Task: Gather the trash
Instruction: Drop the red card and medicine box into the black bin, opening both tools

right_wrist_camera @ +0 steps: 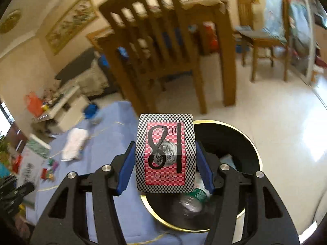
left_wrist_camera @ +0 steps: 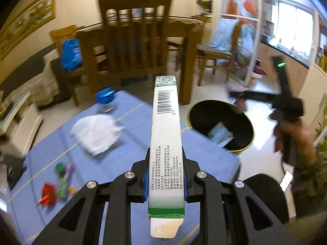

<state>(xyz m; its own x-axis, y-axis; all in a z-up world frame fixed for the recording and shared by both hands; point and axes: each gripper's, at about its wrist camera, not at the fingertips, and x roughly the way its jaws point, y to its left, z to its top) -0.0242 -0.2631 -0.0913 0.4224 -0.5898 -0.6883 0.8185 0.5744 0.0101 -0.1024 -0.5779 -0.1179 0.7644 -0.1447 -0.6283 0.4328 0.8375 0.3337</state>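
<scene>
The left claw [left_wrist_camera: 166, 175] is clamped on a long white-and-green box [left_wrist_camera: 166, 143], its blue pads pressed to both sides, the box jutting forward over the blue-clothed worktop [left_wrist_camera: 130, 134]; left of that claw lie bright wrappers [left_wrist_camera: 58, 183], and farther ahead on the left a crumpled white wad [left_wrist_camera: 98, 134] and a blue-capped bottle [left_wrist_camera: 106, 100]; ahead and to its right a black bin [left_wrist_camera: 221, 125] stands on the floor beside the worktop, pale trash inside. The right claw [right_wrist_camera: 165, 163] pinches a bowed playing card [right_wrist_camera: 165, 153] by its edges, marked "18" in black, directly above the bin [right_wrist_camera: 241, 149]; below the card a clear bottle [right_wrist_camera: 192, 200] lies in the bin; left of this claw the worktop [right_wrist_camera: 106, 143] carries the white wad [right_wrist_camera: 74, 145]; beyond stands a wooden chair [right_wrist_camera: 159, 40].
</scene>
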